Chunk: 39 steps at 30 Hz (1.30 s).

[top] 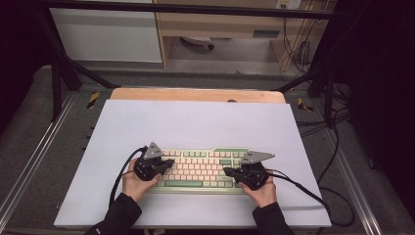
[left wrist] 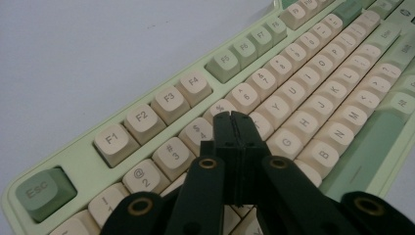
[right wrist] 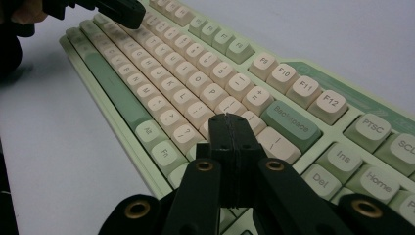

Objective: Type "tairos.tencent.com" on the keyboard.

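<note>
A pale green keyboard [top: 200,169] with cream keys lies on the white mat near the front. My left gripper [top: 170,162] hovers over its left end, jaws pressed together with nothing between them. In the left gripper view its tip [left wrist: 232,117] sits above the number row of the keyboard [left wrist: 147,120]. My right gripper [top: 226,171] is over the right end, also shut and empty. The right gripper view puts its tip [right wrist: 228,119] close above the keys left of Backspace [right wrist: 289,125]; the left gripper [right wrist: 128,12] appears at the far end.
The white mat [top: 195,122] covers a wooden table [top: 195,94]. Cables [top: 303,188] trail from both grippers off the front and right. Black frame bars [top: 63,68] and floor cables [top: 337,142] stand around the table. Cabinets [top: 107,34] are at the back.
</note>
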{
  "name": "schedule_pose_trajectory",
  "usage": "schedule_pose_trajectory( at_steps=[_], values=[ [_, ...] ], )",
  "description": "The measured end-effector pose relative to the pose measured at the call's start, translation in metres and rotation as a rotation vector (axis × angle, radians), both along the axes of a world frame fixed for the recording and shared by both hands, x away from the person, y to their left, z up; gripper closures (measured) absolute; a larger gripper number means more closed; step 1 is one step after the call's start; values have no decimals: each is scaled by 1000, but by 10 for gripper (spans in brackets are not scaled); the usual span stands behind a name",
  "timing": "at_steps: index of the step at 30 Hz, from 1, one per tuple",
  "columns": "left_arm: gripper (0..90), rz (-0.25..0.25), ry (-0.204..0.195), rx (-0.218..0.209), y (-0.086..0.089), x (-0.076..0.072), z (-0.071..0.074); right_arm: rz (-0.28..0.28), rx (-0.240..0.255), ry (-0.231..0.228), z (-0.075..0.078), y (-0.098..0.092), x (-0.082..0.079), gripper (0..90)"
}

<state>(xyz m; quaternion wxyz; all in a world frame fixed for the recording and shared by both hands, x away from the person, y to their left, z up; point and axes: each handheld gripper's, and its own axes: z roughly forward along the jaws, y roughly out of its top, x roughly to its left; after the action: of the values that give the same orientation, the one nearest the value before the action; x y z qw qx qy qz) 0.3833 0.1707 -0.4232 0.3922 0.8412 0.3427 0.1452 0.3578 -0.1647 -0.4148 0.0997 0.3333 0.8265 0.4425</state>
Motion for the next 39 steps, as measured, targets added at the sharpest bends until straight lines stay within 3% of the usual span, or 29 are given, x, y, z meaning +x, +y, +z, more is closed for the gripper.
schedule_pose_trajectory(
  at_steps=[20, 39],
  values=[
    [900, -17, -3, 18, -5, -1, -5, 1, -2, -5, -1, 0, 0, 900],
    [900, -7, -29, -20, 16, -13, 10, -1, 8, -6, 1, 0, 1, 900]
  ],
)
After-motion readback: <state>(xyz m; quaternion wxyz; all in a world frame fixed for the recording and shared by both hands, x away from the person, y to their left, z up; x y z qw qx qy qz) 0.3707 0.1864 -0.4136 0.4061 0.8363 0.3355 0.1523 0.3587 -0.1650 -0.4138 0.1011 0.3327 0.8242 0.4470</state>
